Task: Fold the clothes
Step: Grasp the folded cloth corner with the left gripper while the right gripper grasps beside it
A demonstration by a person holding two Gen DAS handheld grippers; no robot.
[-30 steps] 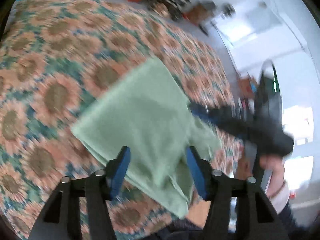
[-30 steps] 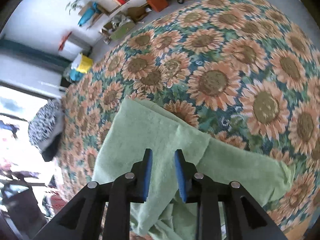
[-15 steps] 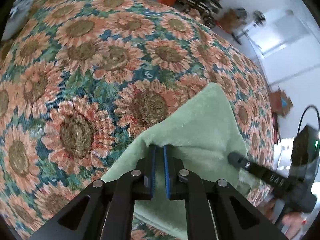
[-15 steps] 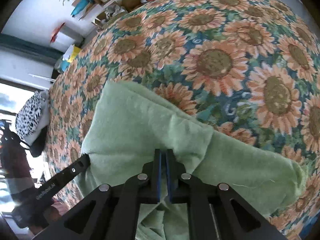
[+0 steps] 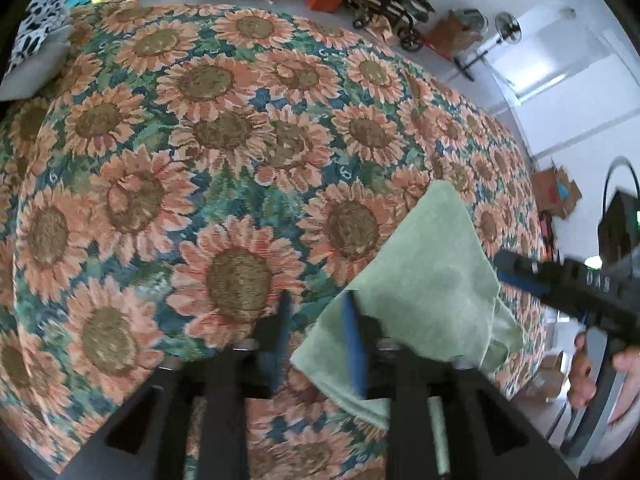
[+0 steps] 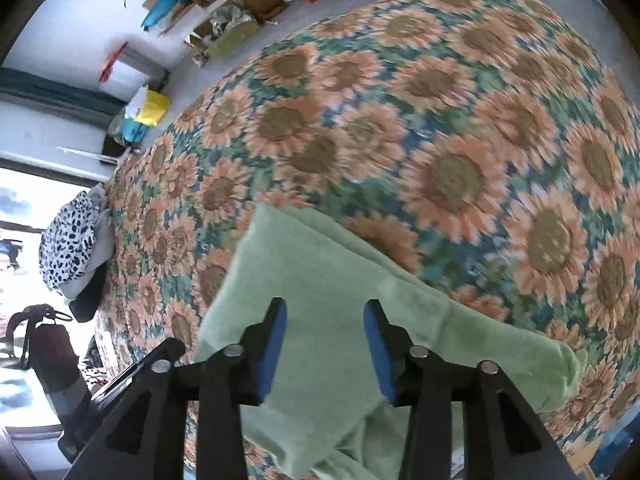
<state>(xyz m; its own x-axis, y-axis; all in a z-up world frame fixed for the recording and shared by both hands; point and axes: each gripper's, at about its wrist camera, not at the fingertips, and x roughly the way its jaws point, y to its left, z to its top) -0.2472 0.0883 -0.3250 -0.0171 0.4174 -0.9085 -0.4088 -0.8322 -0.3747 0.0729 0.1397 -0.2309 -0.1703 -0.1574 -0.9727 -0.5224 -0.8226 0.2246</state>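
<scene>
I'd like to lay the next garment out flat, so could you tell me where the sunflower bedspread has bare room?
The widest free stretch of the sunflower bedspread lies between the green cloth and the spotted pillow at the far corner. It is crowded at the near edge, where the cloth lies bunched under the left gripper and right gripper, both open.

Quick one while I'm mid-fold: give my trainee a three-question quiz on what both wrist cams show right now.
1. True or false: the right gripper is clamped on the green cloth.
2. What pattern covers the bedspread?
3. The left gripper is: A) fully over the cloth, B) at its edge, one finger on bedspread side, C) far from it.

Key: 1 false, its jaws have just been opening and stand apart above the cloth; 2 sunflowers; 3 B.
</scene>
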